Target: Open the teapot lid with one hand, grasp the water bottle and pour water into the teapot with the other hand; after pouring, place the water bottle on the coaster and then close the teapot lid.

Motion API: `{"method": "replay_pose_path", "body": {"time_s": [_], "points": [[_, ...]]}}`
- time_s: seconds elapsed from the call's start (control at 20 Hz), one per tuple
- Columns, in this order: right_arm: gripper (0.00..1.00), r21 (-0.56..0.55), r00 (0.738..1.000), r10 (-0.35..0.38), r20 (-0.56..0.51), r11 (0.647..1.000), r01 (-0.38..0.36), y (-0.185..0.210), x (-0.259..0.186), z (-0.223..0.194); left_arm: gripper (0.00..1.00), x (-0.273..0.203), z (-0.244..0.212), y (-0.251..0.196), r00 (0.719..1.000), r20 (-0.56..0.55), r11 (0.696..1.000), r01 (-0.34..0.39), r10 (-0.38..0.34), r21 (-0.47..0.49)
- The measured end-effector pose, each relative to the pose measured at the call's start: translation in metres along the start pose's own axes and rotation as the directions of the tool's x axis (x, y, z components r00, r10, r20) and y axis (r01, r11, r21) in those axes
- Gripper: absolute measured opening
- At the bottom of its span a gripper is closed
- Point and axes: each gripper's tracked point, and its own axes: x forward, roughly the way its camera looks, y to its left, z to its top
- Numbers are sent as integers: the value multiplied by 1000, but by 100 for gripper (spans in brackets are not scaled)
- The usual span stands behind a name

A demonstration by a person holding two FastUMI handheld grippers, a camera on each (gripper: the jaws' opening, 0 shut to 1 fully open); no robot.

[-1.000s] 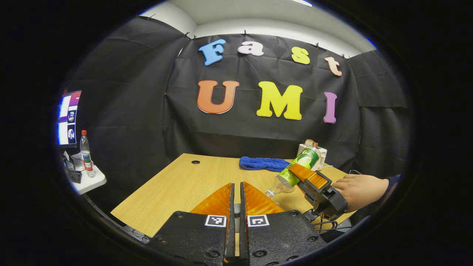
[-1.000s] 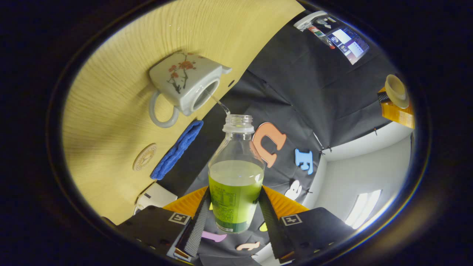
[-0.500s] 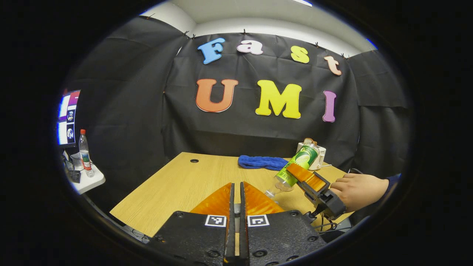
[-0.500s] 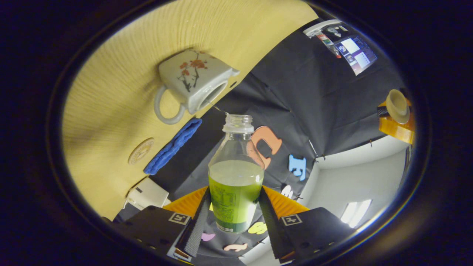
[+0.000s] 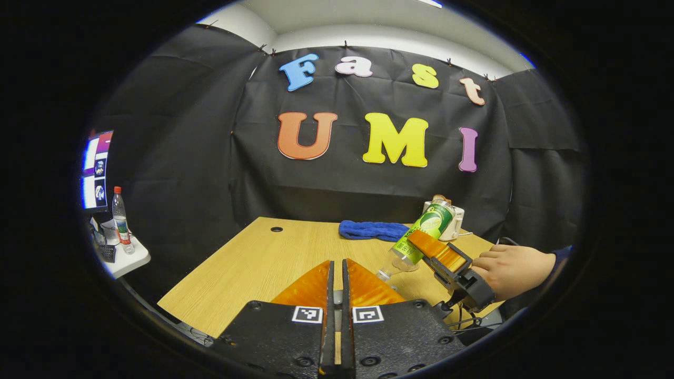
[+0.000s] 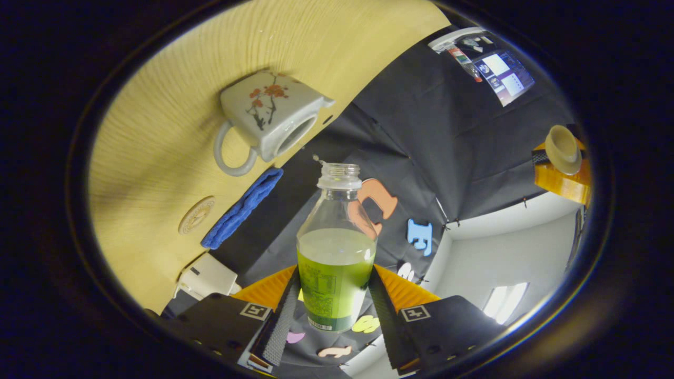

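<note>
Left gripper (image 5: pixel 337 295) held high, jaws nearly closed on the teapot lid (image 6: pixel 562 149), likely to keep the mouth clear. Teapot (image 6: pixel 268 118) open on the bench (image 5: pixel 253 263), coaster (image 6: pixel 196 215) and blue cloth (image 6: pixel 242 209) just beside. Right gripper (image 6: pixel 333 300), jaws clamped on the water bottle (image 6: pixel 337 247), neck tipped toward the teapot, no stream visible. Pale wood bench, black cloth walls, side table with screen (image 5: pixel 96 171).

No readable text is showing: the print on the water bottle (image 6: pixel 336 263)'s green label is appearing too small and blurred to make out.
</note>
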Motion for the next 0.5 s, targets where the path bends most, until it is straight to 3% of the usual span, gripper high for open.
{"method": "replay_pose_path", "body": {"time_s": [0.1, 0.15, 0.25, 0.35, 0.5], "points": [[77, 154, 999, 49, -4, 987, -47, 14, -2, 1, 7, 1, 3, 6, 1000, 10, 1000, -18, 18, -4], [74, 239, 997, 75, -18, 969, -68, 20, -3, -3, 6, 1, 3, 7, 1000, 9, 1000, -22, 22, -9], [77, 381, 994, 106, -23, 920, -89, 31, -2, -8, 7, 4, -2, 9, 999, -1, 999, -32, 32, -19], [77, 513, 988, 152, -20, 850, -121, 45, -1, -10, 7, 7, -4, 15, 999, -5, 998, -54, 54, -30], [77, 708, 981, 194, -6, 693, -133, 53, 1, -15, 7, 13, -6, 24, 996, -4, 995, -87, 87, -53]]}}
